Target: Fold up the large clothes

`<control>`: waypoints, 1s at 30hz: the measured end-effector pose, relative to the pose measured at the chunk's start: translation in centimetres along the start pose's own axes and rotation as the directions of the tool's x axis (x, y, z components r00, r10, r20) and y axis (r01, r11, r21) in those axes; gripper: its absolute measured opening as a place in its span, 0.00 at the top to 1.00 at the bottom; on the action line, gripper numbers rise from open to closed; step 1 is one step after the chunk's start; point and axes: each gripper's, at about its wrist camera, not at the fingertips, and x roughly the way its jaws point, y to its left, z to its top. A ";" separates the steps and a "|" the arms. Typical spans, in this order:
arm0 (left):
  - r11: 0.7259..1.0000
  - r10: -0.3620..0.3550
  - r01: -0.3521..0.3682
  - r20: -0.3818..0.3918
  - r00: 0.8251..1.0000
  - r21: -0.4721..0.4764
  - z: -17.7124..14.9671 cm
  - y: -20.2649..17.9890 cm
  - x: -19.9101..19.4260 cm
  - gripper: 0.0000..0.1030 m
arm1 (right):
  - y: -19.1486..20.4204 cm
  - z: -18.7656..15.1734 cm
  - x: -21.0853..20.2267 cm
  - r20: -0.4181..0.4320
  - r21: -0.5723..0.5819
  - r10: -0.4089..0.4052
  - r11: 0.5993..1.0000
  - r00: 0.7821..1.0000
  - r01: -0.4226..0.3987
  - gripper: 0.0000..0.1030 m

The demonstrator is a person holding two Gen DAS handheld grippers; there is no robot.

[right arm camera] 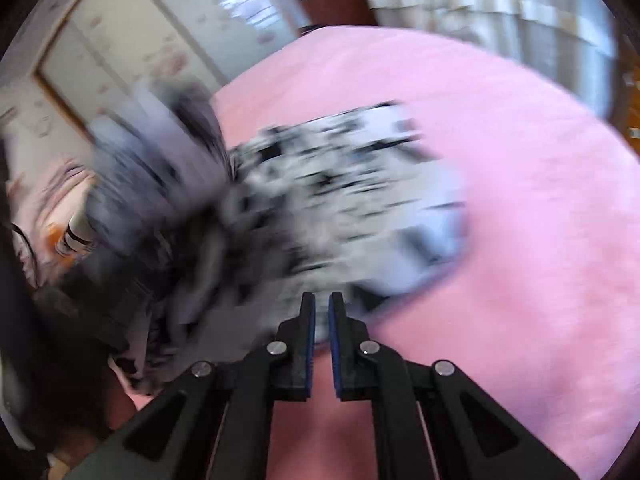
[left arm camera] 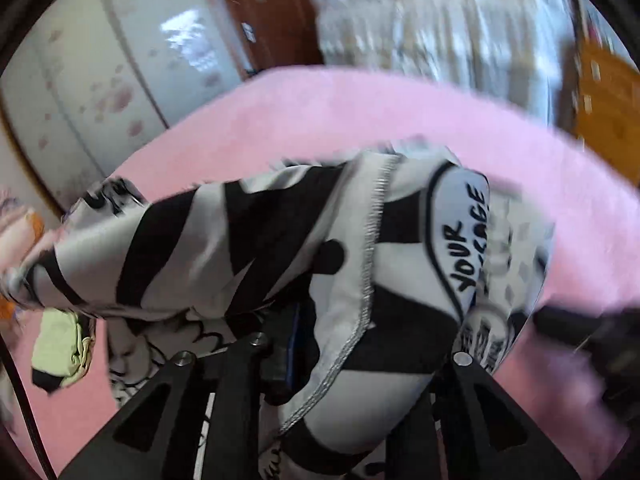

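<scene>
A black-and-white printed garment (left arm camera: pixel 248 240), with lettering and a stitched grey hem, hangs bunched over my left gripper (left arm camera: pixel 360 344) above the pink bed (left arm camera: pixel 320 112). One blue-padded finger (left arm camera: pixel 290 344) shows; the other is buried under cloth, and the fabric runs between them, so the jaws are shut on it. In the right wrist view the same garment (right arm camera: pixel 360 184) lies blurred on the bed, its left part lifted into a dark smear. My right gripper (right arm camera: pixel 322 300) hovers at the garment's near edge, its blue pads almost together with nothing between them.
A pale yellow-green cloth (left arm camera: pixel 60 352) lies on the bed at the left. Sliding wardrobe doors (left arm camera: pixel 100 92) with a flower print stand behind, next to a light curtain (left arm camera: pixel 440 28) and wooden furniture (left arm camera: pixel 604 112). Bare pink bedspread (right arm camera: pixel 520 200) stretches to the right.
</scene>
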 end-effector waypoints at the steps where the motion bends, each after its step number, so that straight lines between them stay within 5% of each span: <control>1: 0.999 0.025 -0.025 -0.007 1.000 0.036 -0.5 -1.1 0.8 0.79 | -0.8 0.0 -0.2 0.000 0.014 -0.008 1.000 1.000 0.008 0.93; 5: 0.992 0.060 -0.063 0.026 0.998 0.105 -1.3 -2.4 0.5 0.66 | -2.1 0.1 -0.4 0.004 0.031 -0.015 0.999 1.000 0.015 0.93; 8: 0.996 -0.016 0.015 0.007 1.000 0.083 -1.2 -1.5 -0.4 0.45 | -1.8 0.5 -0.5 0.007 0.025 -0.009 1.000 1.000 0.009 0.93; 10: 0.994 -0.102 0.101 0.005 0.995 0.050 -0.4 -0.7 -1.4 0.17 | -1.0 1.3 0.0 0.014 0.014 0.002 1.000 1.000 -0.002 0.93; 11: 0.989 -0.147 0.146 0.007 0.989 0.038 -0.4 -0.5 -2.1 0.12 | -1.6 1.7 -0.4 0.021 0.006 0.007 1.000 1.000 -0.007 0.93; 13: 0.964 -0.266 0.265 0.022 0.964 0.022 -0.8 0.0 -4.1 0.10 | -1.4 2.5 -0.5 0.028 -0.007 0.026 1.000 0.999 -0.026 0.93; 15: 0.951 -0.308 0.307 0.027 0.951 0.031 -1.4 -0.5 -5.5 0.10 | -1.1 3.8 -0.7 0.034 -0.024 0.059 0.998 0.998 -0.058 0.93; 17: 0.954 -0.298 0.297 0.027 0.954 0.030 -2.1 -0.5 -6.9 0.10 | 0.0 4.5 -1.0 0.039 -0.053 0.091 0.995 0.995 -0.088 0.87; 21: 0.962 -0.268 0.269 0.033 0.963 -0.047 -3.8 1.8 -8.9 0.10 | 3.1 5.9 -1.2 0.031 -0.191 0.141 0.973 0.990 -0.132 0.54; 26: 0.954 -0.159 0.171 0.068 0.985 -0.246 -6.0 8.1 -9.2 0.10 | 6.9 6.6 1.7 -0.045 -0.395 0.131 0.908 0.990 -0.138 0.53; 30: 0.873 -0.118 0.123 0.041 0.992 -0.472 -8.0 14.4 -7.4 0.10 | 8.4 7.5 5.0 -0.142 -0.474 0.152 0.857 0.978 -0.202 0.53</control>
